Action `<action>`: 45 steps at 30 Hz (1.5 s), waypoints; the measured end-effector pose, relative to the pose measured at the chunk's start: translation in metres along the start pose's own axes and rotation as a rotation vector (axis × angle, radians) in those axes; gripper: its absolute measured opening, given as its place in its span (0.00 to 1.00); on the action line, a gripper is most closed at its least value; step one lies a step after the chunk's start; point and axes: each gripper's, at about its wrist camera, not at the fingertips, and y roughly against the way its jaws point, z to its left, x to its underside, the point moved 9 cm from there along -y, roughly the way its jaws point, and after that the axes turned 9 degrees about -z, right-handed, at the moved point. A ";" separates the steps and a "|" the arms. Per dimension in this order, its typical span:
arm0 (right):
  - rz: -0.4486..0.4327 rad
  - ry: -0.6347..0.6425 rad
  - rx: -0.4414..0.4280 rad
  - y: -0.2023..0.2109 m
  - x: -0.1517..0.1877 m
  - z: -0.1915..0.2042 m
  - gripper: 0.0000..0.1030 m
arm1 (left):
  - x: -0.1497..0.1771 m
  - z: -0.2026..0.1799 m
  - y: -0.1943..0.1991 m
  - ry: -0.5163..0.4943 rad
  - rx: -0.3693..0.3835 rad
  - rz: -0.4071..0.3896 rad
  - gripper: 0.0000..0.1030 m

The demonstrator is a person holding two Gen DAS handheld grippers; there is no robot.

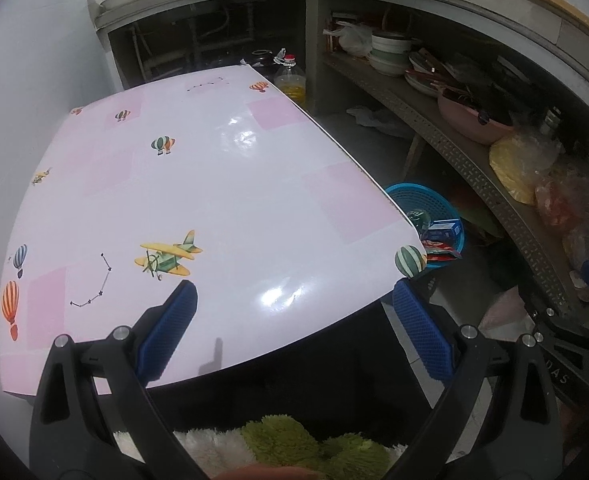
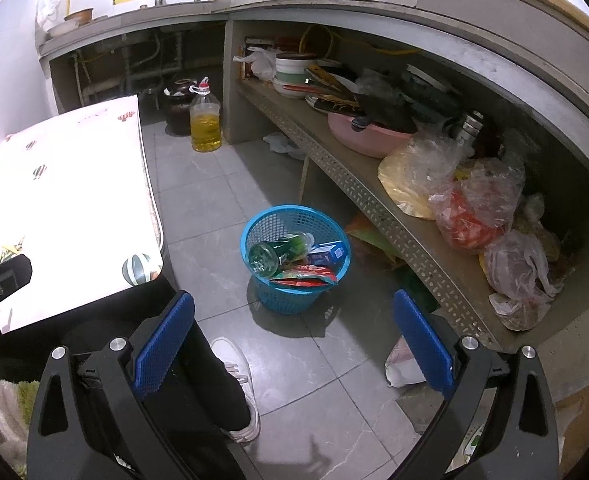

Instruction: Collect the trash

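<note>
Now the trash sits in the blue basket on the floor, right of the table. The left gripper and right gripper are wide and empty. The basket looks light and stiff, best grabbed by its rim.

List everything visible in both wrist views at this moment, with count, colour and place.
Blue plastic mesh basket: one, on the grey tiled floor beside the table.
Green plastic bottle: one, lying in the basket.
Small blue carton: one, in the basket.
Red snack wrapper: one, over the basket's front rim.
Table with pink balloon-and-plane print cover: one, bare of loose items.
Clear oil jug with yellow oil: one, on the floor by the counter.
Pink plastic basin: one, on the shelf.
White shoe: one, on the floor.
Left gripper: blue pads, open, empty.
Right gripper: blue pads, open, empty.
</note>
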 end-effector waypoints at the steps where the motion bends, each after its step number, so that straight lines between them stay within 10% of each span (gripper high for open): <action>1: 0.000 -0.001 0.001 0.000 0.000 -0.001 0.94 | 0.000 0.000 0.000 0.000 0.001 0.001 0.92; 45: -0.003 0.006 0.002 0.002 -0.004 0.006 0.94 | 0.000 0.005 -0.006 0.011 0.006 0.027 0.92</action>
